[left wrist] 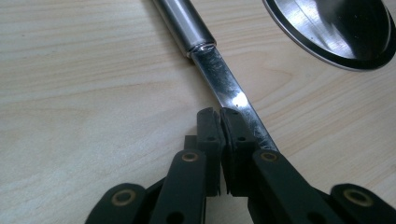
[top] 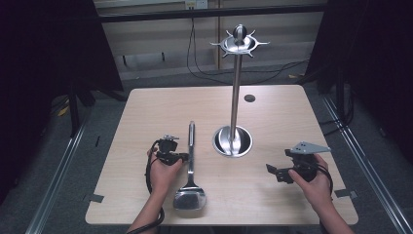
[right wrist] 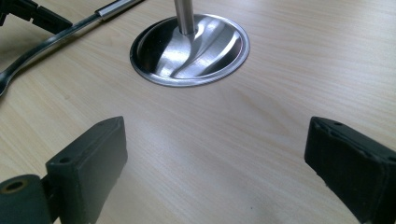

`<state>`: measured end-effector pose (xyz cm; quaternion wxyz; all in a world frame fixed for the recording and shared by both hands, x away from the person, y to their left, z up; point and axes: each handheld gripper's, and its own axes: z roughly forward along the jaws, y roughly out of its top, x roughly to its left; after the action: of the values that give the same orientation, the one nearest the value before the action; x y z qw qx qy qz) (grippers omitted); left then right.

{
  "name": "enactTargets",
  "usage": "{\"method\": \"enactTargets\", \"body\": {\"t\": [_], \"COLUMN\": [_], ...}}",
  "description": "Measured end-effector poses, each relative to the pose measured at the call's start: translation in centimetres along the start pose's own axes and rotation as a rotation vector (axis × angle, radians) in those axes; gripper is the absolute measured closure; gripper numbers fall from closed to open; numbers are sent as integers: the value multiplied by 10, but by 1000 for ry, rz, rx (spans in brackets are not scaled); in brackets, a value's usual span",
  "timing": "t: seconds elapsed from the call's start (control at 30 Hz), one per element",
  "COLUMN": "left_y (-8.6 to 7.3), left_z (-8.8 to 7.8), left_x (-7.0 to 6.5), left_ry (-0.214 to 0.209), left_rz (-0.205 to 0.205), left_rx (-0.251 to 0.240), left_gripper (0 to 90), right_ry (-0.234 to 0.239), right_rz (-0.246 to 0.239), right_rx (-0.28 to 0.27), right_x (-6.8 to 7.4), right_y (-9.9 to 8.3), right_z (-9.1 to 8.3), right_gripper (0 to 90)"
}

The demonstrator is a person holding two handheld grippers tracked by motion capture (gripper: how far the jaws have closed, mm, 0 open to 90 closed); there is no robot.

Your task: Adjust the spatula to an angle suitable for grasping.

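While beside spatula (top: 190,168), closed left tongs (left wrist: 219,112).

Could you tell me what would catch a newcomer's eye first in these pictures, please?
First, the tall steel utensil stand with its hooked crown, rising from a round base at the table's centre. Next, the steel spatula lying flat to its left, with the left hand-held gripper shut beside its handle, while the right hand-held gripper stands open.

A light wooden table (top: 146,105) with rounded corners stands on grey carpet (top: 102,122). Behind it runs a pale panelled wall (top: 146,36) with black cables (top: 195,53) trailing down. Dark curtains, perhaps, flank both sides.
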<state>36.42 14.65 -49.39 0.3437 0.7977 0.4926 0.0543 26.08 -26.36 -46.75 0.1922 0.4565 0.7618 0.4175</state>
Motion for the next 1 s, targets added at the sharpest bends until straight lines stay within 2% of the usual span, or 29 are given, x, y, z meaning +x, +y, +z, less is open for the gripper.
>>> {"method": "enactTargets", "body": {"t": [0.17,0.33,0.43,0.53,0.6,0.67,0.77,0.8,0.93,0.97,1.0], "left_y": [3,5,10,13,16,20,25,26,29,30,30], "left_z": [3,5,2,-1,-2,-3,-1,-1,4,6,6], "left_x": [-5,-7,-8,-8,-12,-15,-20,-21,-27,-30,-30], "left_ry": [-14,-6,6,8,12,23,59,47,45,63,63], "left_rz": [0,2,5,7,-2,8,-8,-17,-26,-8,-8], "left_rx": [15,15,9,6,-2,14,23,29,31,49,49], "left_gripper": [863,862,812,804,745,726,684,660,628,620,613], "right_ry": [-2,-3,-3,-2,-3,-2,-2,-3,-6,-4,-4], "right_rz": [-3,0,-2,-2,-2,-1,0,1,3,6,6], "right_rx": [-3,-7,-5,-6,-8,-8,-9,-10,-13,-14,-14], "right_x": [-1,-2,-2,-3,-2,-2,-2,-2,-2,-2,-2], "right_y": [1,1,1,1,1,1,1,1,2,2,2], "right_z": [-1,-3,-3,-3,-3,-3,-3,-3,-4,-5,-5], "right_gripper": [53,53,53,53,53,53,53,53,53,53,53]}}
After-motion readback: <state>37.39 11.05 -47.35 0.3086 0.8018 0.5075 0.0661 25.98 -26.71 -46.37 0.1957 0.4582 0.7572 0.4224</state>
